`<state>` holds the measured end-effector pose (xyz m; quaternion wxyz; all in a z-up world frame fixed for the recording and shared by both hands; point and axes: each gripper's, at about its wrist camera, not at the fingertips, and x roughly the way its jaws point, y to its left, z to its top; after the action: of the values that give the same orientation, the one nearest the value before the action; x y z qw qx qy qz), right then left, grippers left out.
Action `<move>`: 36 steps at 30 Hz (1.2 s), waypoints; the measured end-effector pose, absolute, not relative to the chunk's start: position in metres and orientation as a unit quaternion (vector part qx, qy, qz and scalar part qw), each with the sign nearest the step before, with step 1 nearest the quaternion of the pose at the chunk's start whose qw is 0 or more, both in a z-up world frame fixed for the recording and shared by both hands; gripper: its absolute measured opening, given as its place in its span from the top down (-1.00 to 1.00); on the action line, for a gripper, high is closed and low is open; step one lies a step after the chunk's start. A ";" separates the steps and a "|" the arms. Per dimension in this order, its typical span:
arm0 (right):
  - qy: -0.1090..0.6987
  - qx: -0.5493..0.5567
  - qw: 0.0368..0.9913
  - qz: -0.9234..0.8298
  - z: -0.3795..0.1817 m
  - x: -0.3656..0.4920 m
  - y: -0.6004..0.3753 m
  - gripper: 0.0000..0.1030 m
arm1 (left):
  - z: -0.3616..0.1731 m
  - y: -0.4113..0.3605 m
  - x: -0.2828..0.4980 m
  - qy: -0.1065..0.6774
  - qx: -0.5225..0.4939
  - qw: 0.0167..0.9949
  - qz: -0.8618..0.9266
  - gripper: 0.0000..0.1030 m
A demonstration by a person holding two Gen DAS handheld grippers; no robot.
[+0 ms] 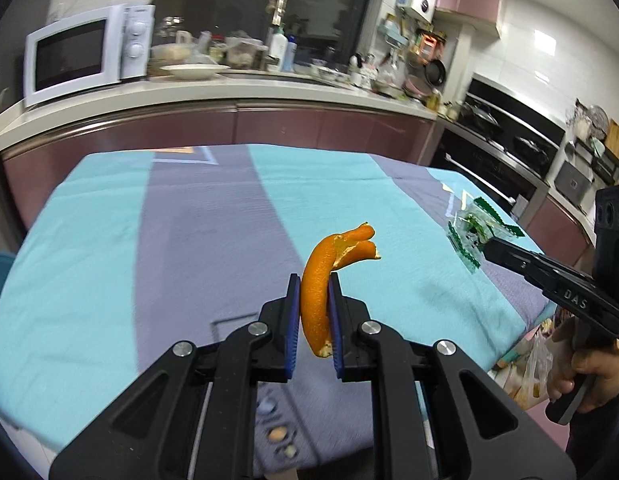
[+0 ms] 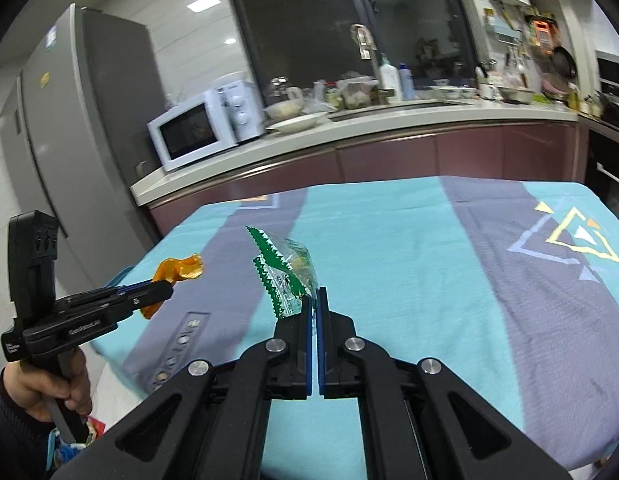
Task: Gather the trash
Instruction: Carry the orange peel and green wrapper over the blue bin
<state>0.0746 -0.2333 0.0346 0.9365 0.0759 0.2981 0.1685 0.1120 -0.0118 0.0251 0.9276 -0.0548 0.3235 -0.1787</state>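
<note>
The left gripper [image 1: 314, 280], clamped on orange peel [image 1: 321, 280], and the right gripper [image 2: 314, 294], pinching a green wrapper [image 2: 285, 276], hung above the table [image 1: 109, 240]; a bin presumably came next.

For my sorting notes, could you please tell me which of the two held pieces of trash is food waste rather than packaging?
The orange peel, clamped in the left tool: curled fruit skin. The right tool holds a crinkly green-and-clear plastic wrapper instead.

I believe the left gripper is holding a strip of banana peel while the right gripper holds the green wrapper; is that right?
Not quite: the left gripper is shut on a strip of orange peel, not banana peel, as the left wrist view shows. The right gripper does hold the green wrapper.
</note>
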 end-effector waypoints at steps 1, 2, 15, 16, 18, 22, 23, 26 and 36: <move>0.297 0.073 0.936 0.176 0.036 0.070 -0.226 0.99 | 0.027 -0.004 0.102 0.318 -0.056 0.930 -0.173 0.73; 0.297 0.069 0.935 0.183 0.037 0.066 -0.219 0.99 | 0.028 0.002 0.095 0.315 -0.057 0.932 -0.168 0.73; 0.273 0.020 0.925 0.263 0.058 0.035 -0.133 0.99 | 0.052 0.097 0.002 0.263 -0.094 0.958 -0.074 0.73; 0.271 0.016 0.924 0.270 0.061 0.033 -0.127 0.99 | 0.054 0.106 -0.003 0.260 -0.097 0.959 -0.067 0.73; 0.267 0.009 0.922 0.280 0.065 0.031 -0.116 0.99 | 0.057 0.125 -0.015 0.252 -0.101 0.961 -0.049 0.73; 0.257 -0.004 0.919 0.300 0.074 0.028 -0.094 0.99 | 0.061 0.155 -0.031 0.240 -0.109 0.964 -0.021 0.73; 0.255 -0.006 0.918 0.303 0.075 0.027 -0.089 0.99 | 0.063 0.167 -0.037 0.236 -0.111 0.965 -0.008 0.73; 0.250 -0.016 0.915 0.316 0.080 0.027 -0.074 0.99 | 0.067 0.193 -0.047 0.227 -0.119 0.967 0.017 0.73; 0.237 -0.036 0.903 0.356 0.094 0.033 -0.029 0.99 | 0.075 0.273 -0.086 0.208 -0.137 0.964 0.096 0.73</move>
<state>0.0335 -0.0292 0.0943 0.9032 -0.0360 0.2369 0.3562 -0.0857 0.2734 0.0749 0.9638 -0.1366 0.2078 0.0962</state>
